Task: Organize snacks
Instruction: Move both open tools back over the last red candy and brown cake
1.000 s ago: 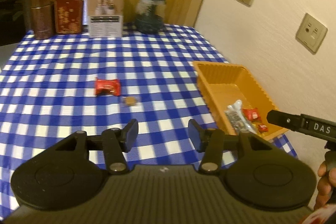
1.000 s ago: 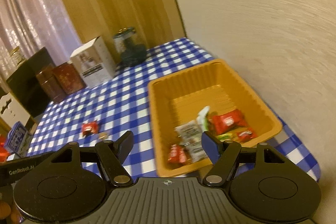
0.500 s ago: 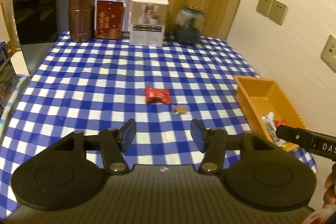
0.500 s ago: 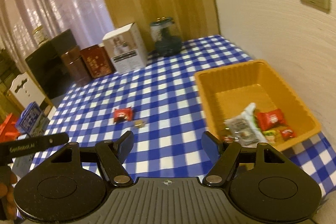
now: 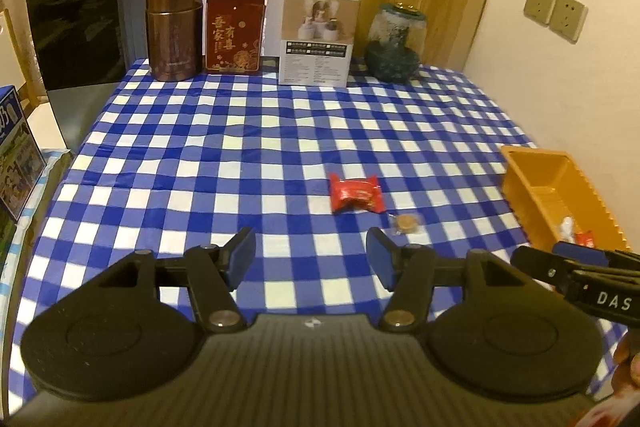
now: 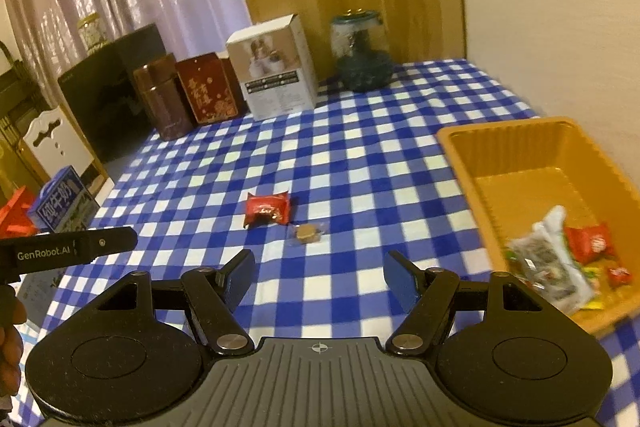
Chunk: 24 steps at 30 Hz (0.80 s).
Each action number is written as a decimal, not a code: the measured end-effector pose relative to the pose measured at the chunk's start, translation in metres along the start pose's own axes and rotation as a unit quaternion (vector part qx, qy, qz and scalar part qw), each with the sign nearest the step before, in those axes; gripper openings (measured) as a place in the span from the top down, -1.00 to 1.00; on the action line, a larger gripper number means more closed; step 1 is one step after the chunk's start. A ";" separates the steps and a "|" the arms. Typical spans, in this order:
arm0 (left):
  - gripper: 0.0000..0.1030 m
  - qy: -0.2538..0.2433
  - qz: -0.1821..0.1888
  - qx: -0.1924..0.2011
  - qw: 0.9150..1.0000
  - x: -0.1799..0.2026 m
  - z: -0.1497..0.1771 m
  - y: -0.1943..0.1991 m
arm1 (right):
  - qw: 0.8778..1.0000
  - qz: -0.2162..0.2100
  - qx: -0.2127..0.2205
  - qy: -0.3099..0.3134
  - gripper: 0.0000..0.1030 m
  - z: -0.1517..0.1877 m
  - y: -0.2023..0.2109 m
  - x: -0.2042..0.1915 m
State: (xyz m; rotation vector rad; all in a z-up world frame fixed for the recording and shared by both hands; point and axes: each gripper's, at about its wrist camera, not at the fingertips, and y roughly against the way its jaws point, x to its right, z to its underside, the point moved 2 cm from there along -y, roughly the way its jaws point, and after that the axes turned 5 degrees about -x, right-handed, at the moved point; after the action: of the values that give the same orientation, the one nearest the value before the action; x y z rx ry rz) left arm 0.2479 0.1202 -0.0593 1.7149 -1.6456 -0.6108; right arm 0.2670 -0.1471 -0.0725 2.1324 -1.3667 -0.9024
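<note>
Left wrist: checked blue-and-white tablecloth (image 5: 248, 155) is filling the view; left gripper (image 5: 311, 253) is hovering wide, empty. Red snack packet (image 5: 354, 193) and small brown candy (image 5: 406, 223) are lying just beyond.

Right wrist: right gripper (image 6: 319, 277) is also gaping empty, orange tray (image 6: 520, 151) (several snacks inside) sitting to its right. Best approach: straddle one wrapper squarely, descend vertically, avoid nudging its neighbour.
</note>
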 end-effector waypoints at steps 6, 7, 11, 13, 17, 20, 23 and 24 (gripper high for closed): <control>-0.13 0.004 0.011 -0.005 1.000 -0.015 -0.009 -0.040 | 1.000 0.009 -0.002 0.014 -0.38 -0.002 -0.050 -0.010; -0.13 0.005 0.010 -0.006 1.000 -0.018 -0.010 -0.046 | 1.000 0.010 -0.002 0.017 -0.38 -0.003 -0.059 -0.012; -0.13 0.011 0.010 -0.010 1.000 -0.026 -0.014 -0.071 | 0.999 0.015 -0.006 0.033 -0.38 -0.002 -0.092 -0.015; -0.13 0.016 0.013 -0.013 1.000 -0.031 -0.014 -0.082 | 0.999 0.016 -0.012 0.038 -0.38 -0.001 -0.108 -0.015; -0.13 0.027 0.020 -0.021 0.999 -0.038 -0.014 -0.099 | 0.998 0.020 -0.015 0.053 -0.37 0.001 -0.134 -0.017; -0.14 0.031 0.028 -0.028 0.999 -0.039 -0.014 -0.112 | 0.998 0.029 -0.016 0.060 -0.37 0.001 -0.150 -0.017; -0.14 0.032 0.034 -0.034 0.998 -0.039 -0.013 -0.120 | 0.997 0.036 -0.015 0.061 -0.37 0.001 -0.161 -0.017; -0.14 0.029 0.034 -0.035 0.998 -0.039 -0.013 -0.121 | 0.997 0.039 -0.015 0.062 -0.37 0.001 -0.163 -0.017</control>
State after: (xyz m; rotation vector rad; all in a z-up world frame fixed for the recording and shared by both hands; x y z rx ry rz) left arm 0.3351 0.1573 -0.1451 1.6054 -1.6164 -0.5733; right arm 0.3622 -0.0651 -0.1776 2.0618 -1.3553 -0.7430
